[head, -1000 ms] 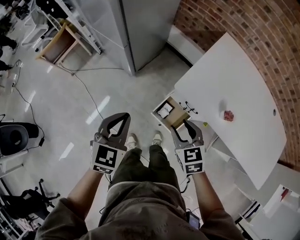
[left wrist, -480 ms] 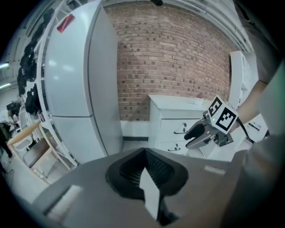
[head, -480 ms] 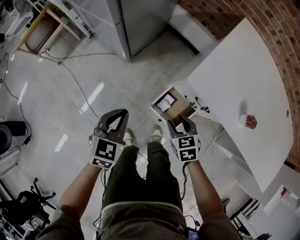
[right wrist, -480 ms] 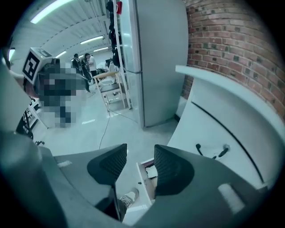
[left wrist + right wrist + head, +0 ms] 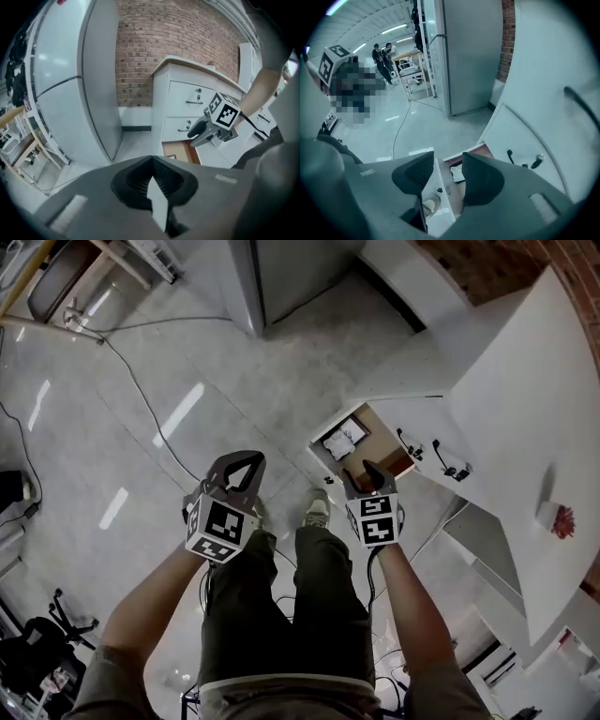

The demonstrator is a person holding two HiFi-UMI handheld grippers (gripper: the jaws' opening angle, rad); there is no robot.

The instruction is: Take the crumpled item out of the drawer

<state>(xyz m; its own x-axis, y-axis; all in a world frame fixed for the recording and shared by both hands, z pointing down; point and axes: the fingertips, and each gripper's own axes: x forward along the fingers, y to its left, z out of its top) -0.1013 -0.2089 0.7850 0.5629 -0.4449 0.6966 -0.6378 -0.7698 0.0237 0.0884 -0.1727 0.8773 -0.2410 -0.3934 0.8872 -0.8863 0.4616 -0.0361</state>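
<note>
Drawer [image 5: 380,435] open; crumpled item [image 5: 344,439] not yet out. Right hand-held gripper [image 5: 361,474] above it, jaws wide, empty; left hand-held gripper [image 5: 251,461] closed, empty. Grab + lift remain.

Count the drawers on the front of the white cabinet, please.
3, stacked: the top drawer, shut; the middle drawer, shut; the bottom drawer, pulled open. The right tongs overlap them, so another may be hidden.
</note>
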